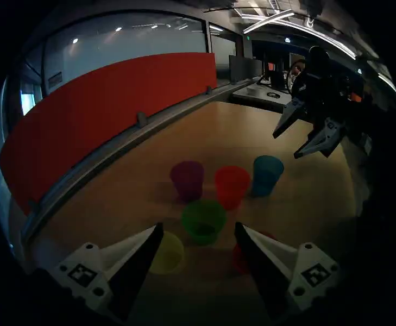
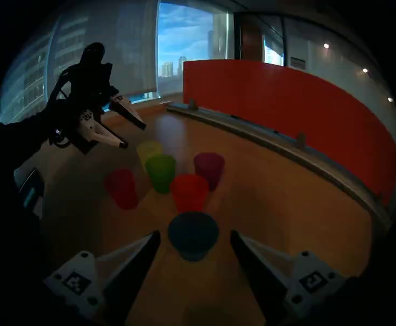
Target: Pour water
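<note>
Spreading across both views, the table (image 1: pixel 306 195) is bare wood and carries everything. Along one edge runs a long red partition (image 1: pixel 105 103), and in the right gripper view a window (image 2: pixel 189 43) with city towers stands beyond the far end. Low over the near side hangs the left gripper (image 1: pixel 198 237), its fingers wide apart and holding nothing. Opposite it, raised above the table, the right gripper (image 2: pixel 194 233) is spread just as wide and also holds nothing. Each shows in the other's view, farther off, fingers apart. Mid-table, six cups stand upright and close together. Seen from the left gripper, the purple cup (image 1: pixel 187 179), orange cup (image 1: pixel 232 186) and blue cup (image 1: pixel 266 174) form the far row. The blue cup is nearest the right gripper and appears in the gap between its fingers in that gripper's own view, touching neither. Just ahead of the left gripper's gap stands the green cup (image 1: pixel 203 220). The yellow cup (image 1: pixel 167 252) and red cup (image 1: pixel 240 256) flank it nearer still, the red cup partly hidden behind a finger.
</note>
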### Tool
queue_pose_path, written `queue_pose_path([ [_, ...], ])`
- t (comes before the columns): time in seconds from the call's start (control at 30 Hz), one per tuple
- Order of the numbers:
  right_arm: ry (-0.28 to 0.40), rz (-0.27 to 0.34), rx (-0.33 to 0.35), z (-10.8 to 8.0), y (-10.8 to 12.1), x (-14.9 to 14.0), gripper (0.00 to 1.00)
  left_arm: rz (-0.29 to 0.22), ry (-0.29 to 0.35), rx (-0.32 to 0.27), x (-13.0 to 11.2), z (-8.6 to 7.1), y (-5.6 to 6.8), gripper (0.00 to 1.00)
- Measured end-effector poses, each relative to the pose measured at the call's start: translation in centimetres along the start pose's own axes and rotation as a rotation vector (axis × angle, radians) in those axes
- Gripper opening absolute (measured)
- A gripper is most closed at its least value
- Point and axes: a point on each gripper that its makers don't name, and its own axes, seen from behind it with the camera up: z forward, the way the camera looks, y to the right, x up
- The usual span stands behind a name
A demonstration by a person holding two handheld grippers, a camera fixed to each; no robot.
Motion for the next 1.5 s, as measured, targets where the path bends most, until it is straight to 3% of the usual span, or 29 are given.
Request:
queue_pose_path([
  [0.77, -0.036, 0.004, 0.013, 2.3, 0.3, -2.3, 1.00, 0.051, -0.099, -0.051, -0.9, 4.5, 0.6, 0.98],
  [1.5, -0.043, -0.006, 0.019, 3.0, 0.2, -3.1, 1.00, 0.070, -0.162, -0.065, -1.9, 7.0, 0.9, 0.98],
])
